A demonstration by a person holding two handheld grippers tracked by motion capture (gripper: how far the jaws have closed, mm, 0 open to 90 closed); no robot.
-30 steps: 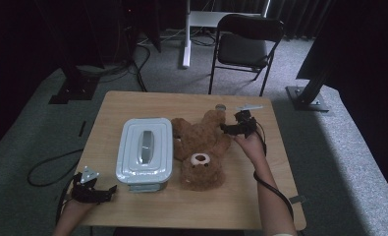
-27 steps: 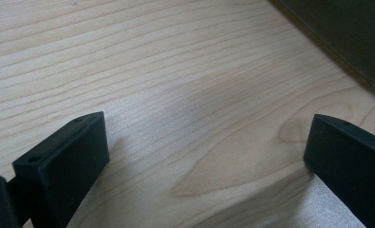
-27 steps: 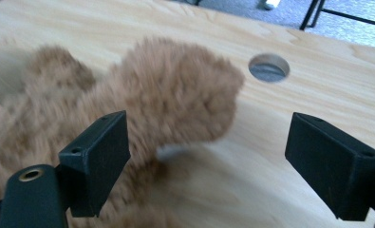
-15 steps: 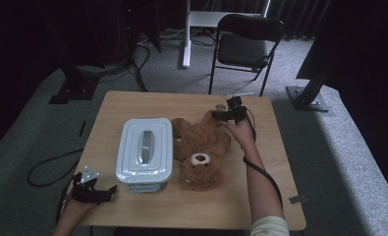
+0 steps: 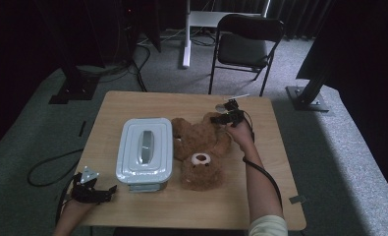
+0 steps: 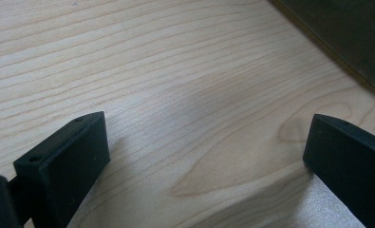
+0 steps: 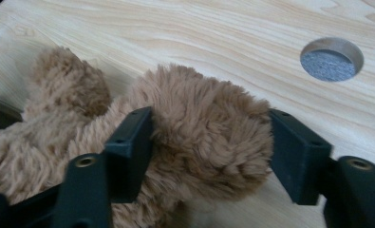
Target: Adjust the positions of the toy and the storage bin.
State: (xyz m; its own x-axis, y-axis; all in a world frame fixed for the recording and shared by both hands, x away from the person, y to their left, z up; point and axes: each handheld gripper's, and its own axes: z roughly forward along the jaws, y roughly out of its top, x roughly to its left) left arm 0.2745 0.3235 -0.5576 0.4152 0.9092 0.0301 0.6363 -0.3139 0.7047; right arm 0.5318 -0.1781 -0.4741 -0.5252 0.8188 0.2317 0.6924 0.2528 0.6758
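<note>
as the right gripper [image 7: 209, 142] had just been closing on the bear's limb, these notes applied:
step: grasping the teddy bear [image 5: 201, 150] by one plush limb [image 7: 209, 128], which sat between the jaws, both pads pressed into the fur.
advice: squeeze past the fluff into the stuffing, then lift slowly; a shallow pinch of fur would likely slip.
left gripper [image 5: 91, 189]: jaws wide, holding nothing, resting low over the table [image 6: 185, 71].
bear's place: lying mid-table, just beside the white lidded box [image 5: 145, 152].
bear's look: shaggy tan-brown plush, pale muzzle, soft and floppy.
</note>
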